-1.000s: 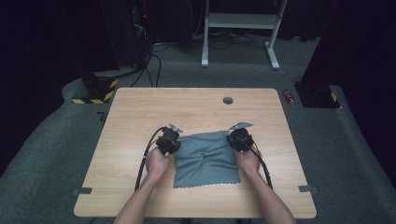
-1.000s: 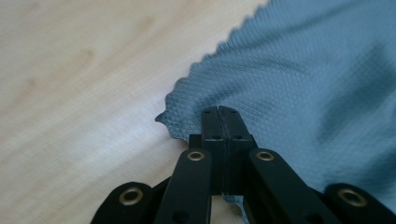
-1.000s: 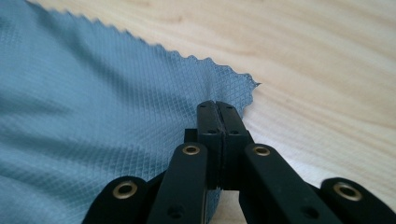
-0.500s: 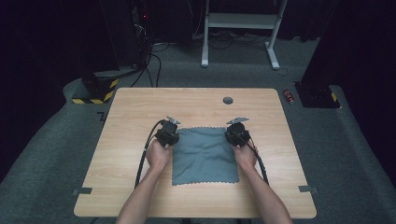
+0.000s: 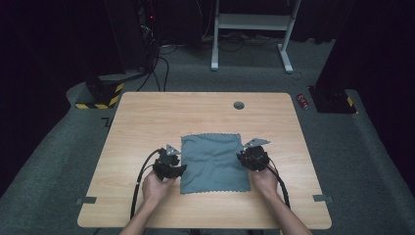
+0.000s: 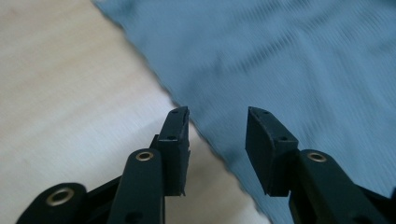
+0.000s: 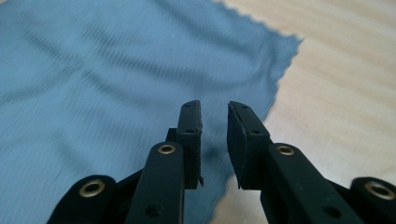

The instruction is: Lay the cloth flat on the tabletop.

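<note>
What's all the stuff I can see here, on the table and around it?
cloth: one, grey-blue with a zigzag edge, spread flat on the near half of the table, between the two grippers
table: one, light wood, middle of the scene
grommet: one, dark and round, set in the tabletop near the far edge
can: one, red, lying on the floor by the table's far right corner
white frame: one, standing on the floor beyond the table
striped block: one, yellow and black, on the floor by the far left corner
left gripper: one, black, jaws apart over the cloth's left edge, nothing between them
right gripper: one, black, jaws slightly apart over the cloth's right edge, nothing between them
</note>
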Demonstrator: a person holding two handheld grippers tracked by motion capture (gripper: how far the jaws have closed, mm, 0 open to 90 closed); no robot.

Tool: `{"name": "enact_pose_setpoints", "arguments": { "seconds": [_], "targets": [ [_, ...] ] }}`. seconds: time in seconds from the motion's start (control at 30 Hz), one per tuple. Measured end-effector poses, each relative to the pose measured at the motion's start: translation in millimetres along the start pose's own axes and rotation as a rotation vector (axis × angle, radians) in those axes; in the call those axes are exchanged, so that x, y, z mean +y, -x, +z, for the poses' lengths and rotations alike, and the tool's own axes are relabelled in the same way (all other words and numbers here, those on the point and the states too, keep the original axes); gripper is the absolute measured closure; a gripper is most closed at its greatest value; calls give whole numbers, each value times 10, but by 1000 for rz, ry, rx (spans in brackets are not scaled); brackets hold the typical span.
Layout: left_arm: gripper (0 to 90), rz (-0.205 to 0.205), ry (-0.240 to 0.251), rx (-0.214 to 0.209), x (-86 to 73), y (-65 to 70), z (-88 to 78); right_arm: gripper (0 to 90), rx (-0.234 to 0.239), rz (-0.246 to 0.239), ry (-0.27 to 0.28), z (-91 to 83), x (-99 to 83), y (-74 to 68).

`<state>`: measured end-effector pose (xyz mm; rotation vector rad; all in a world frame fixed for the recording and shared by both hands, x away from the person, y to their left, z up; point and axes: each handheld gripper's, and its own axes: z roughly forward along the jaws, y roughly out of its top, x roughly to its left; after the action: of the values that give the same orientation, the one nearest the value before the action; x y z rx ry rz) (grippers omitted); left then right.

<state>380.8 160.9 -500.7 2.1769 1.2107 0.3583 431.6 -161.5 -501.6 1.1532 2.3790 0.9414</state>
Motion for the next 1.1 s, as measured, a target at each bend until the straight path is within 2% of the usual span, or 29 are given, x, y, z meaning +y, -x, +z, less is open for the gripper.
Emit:
{"name": "enact_pose_setpoints", "arguments": {
  "seconds": [0.2,0.27,0.3,0.4,0.47,0.53,0.6,0.67,0.73,0.83,0.87,0.97,1.1],
  "targets": [
    [678,-3,-5,-8,-84,40,18,781,16,-9,-29,27,-123,-27],
    [722,38,-15,20,-77,57,14,831,20,-21,-20,18,-142,-25],
    [755,49,-19,20,-75,67,15,863,17,-27,-21,14,-148,-25],
    [856,72,-21,24,-60,62,27,898,5,-47,-25,14,-148,-13],
    [889,68,-27,32,-31,32,43,898,-10,-62,-26,26,-132,-19],
    [890,57,-31,47,-3,-1,55,895,-11,-64,-28,37,-117,-12],
    [879,45,-20,57,-6,-5,30,853,-11,-49,-31,39,-108,-6],
    [823,24,5,22,-45,6,-28,831,-1,-37,-14,0,-121,-1],
    [781,33,23,2,-94,44,-88,821,19,-27,11,-87,-147,-18],
    [754,56,36,-11,-169,112,-162,817,43,-46,28,-218,-211,-102],
    [753,49,39,-20,-195,142,-172,816,51,-53,29,-252,-241,-136],
    [753,70,36,-33,-260,217,-189,812,68,-74,22,-316,-351,-235],
    [755,89,29,-30,-314,288,-173,790,85,-74,12,-365,-501,-316]
  ]
}}
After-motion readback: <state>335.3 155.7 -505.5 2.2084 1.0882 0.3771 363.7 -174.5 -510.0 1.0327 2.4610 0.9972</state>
